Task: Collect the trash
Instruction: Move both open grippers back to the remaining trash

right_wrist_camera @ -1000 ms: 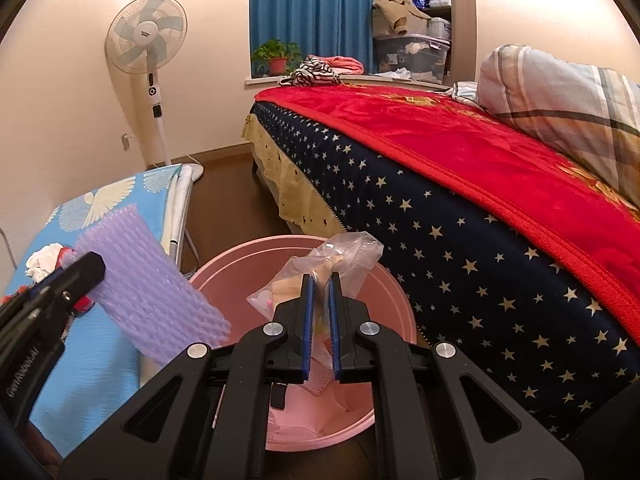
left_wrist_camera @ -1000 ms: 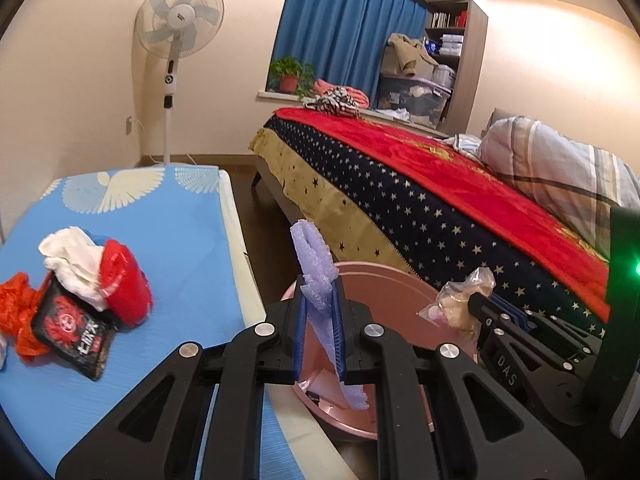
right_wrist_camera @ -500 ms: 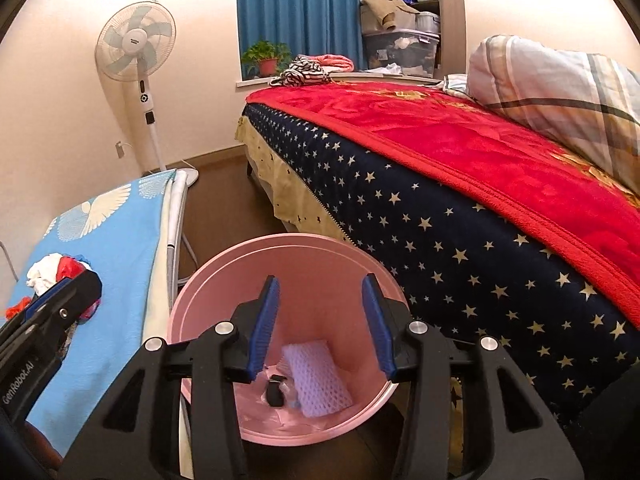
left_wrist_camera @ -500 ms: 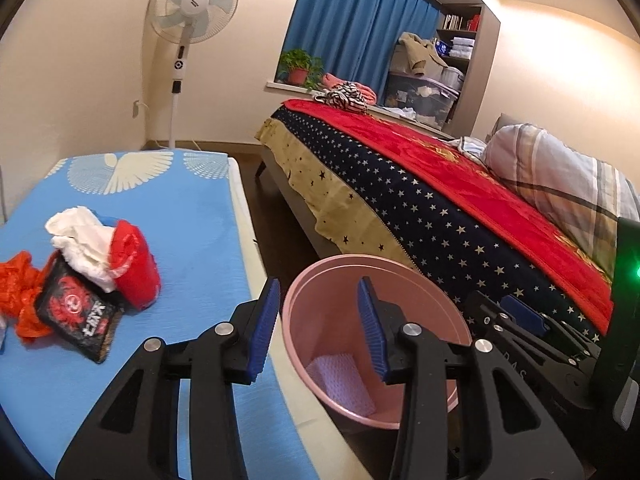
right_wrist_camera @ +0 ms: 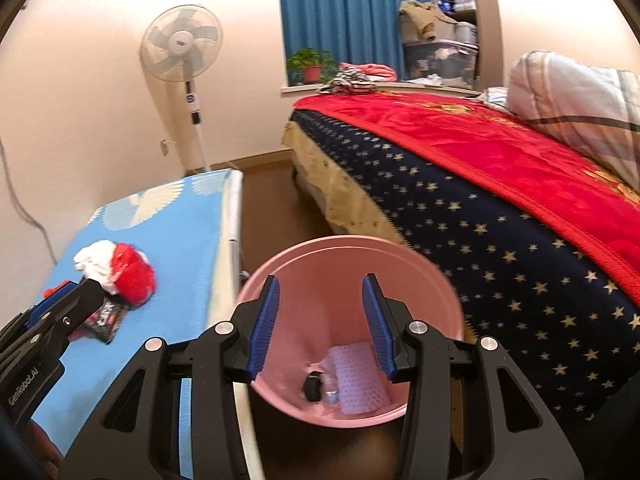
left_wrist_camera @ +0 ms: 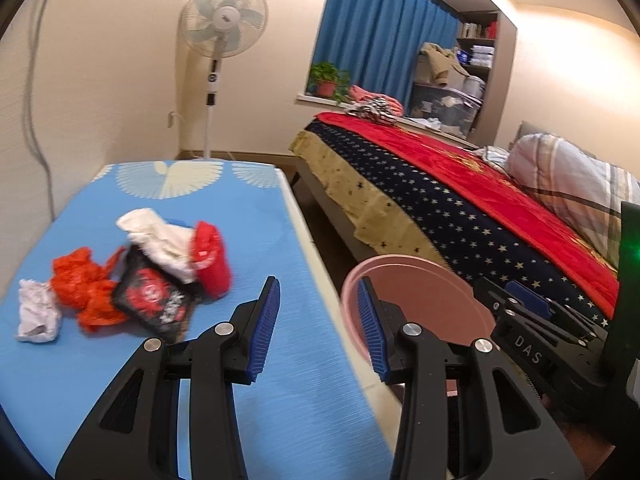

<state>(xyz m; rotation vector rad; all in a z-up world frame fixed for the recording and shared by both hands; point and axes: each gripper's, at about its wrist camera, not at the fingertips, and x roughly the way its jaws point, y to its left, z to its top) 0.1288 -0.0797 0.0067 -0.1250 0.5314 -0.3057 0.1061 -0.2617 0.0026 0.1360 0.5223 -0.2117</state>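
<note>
Now both tools are empty, and the trash they held is in the bin.
The left tool (left_wrist_camera: 318, 324) and right tool (right_wrist_camera: 320, 324) have let go and stand open over the pink bin (right_wrist_camera: 424, 268); the net (right_wrist_camera: 362, 376) lies inside, maybe with the bag. More trash (left_wrist_camera: 132, 276) waits on the desk (left_wrist_camera: 248, 208), where the left tool points.

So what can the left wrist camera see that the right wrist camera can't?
Only the left wrist view shows the crumpled white paper and most of the orange plastic bag on the blue table. Only the right wrist view looks into the pink bin, showing the white foam net and a small black item at the bottom. Both show the bin, the table's trash pile, fan, bed and open, empty grippers.
</note>
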